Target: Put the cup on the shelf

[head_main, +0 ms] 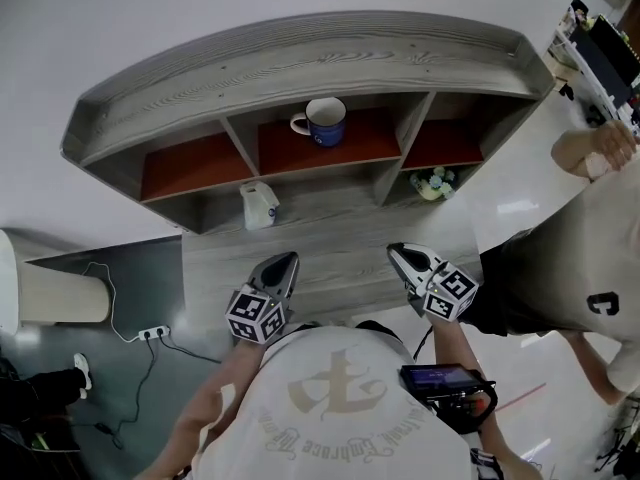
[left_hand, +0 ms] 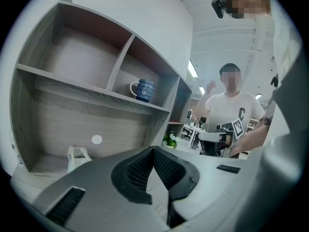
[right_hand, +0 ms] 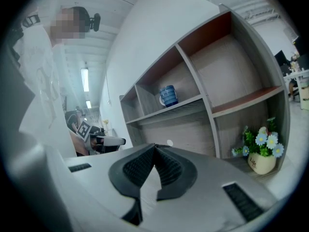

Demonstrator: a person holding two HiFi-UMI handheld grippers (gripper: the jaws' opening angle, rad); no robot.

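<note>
The blue cup (head_main: pixel 322 121) stands upright in the middle upper compartment of the grey wooden shelf (head_main: pixel 300 58), handle to the left. It also shows in the left gripper view as the cup (left_hand: pixel 144 90) and in the right gripper view as the cup (right_hand: pixel 168 95). My left gripper (head_main: pixel 287 260) and right gripper (head_main: pixel 395 251) hang side by side in front of the shelf, well short of the cup. Both are shut with nothing between their jaws. In their own views the left gripper (left_hand: pixel 153 149) and right gripper (right_hand: pixel 155 145) show tips that meet.
A small white holder (head_main: pixel 259 205) stands on the lower shelf board at the left. A flower pot (head_main: pixel 434 182) sits in the lower right compartment. A second person (head_main: pixel 580 258) in a white shirt stands at the right. A cable and power strip (head_main: pixel 152 333) lie on the floor at the left.
</note>
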